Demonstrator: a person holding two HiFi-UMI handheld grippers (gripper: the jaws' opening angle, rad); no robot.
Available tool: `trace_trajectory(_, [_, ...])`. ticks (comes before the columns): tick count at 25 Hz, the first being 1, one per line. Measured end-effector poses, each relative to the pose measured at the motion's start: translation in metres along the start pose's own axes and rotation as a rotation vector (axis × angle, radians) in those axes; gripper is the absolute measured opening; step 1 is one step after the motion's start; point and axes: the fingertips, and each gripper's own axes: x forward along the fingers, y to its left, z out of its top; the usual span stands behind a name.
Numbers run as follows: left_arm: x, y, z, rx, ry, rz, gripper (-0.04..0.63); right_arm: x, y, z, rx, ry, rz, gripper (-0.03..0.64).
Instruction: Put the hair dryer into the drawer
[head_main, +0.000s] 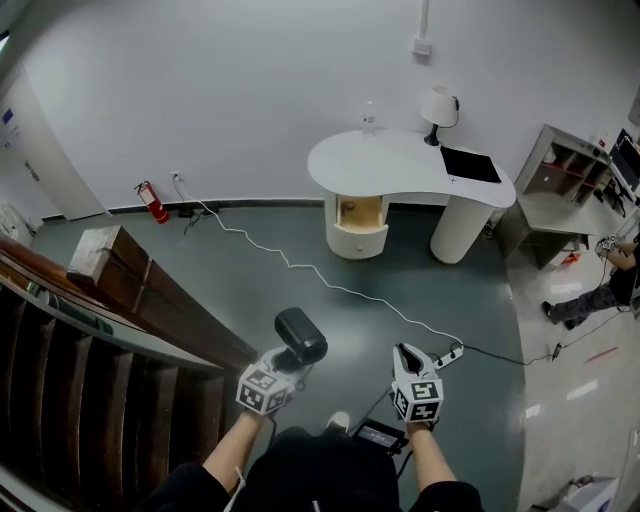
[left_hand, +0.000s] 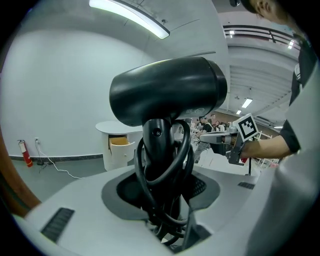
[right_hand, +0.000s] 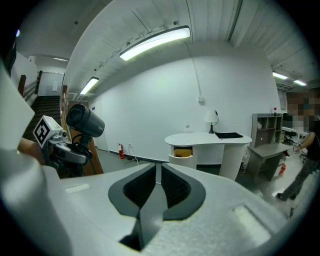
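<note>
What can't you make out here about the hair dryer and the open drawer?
Drawer contents: head view, too far and small.
Hair dryer plug and handle base: left gripper view, hidden by its looped cord and the left gripper.
Person at right: head view, cut off by the edge.

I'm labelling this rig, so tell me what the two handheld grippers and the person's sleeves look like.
Both the left gripper and right gripper have pale grey bodies, dark grey ribbed jaw pads and a white cube with black square markers. The sleeves are dark.
</note>
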Motion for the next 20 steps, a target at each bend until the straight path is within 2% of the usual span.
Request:
trace_trajectory(11, [0.024, 0.018, 0.013, 0.006, 0.007, 0.026, 0.189, 0.024, -0.019, 0.011, 0.001, -0.005, 0.020, 0.023])
trace_trajectory(20, [0.045, 0.050, 0.026, -0.035, -0.015, 0.037, 0.189, 0.054, -0.030, 0.027, -0.042, 0.009, 0.024, 0.023])
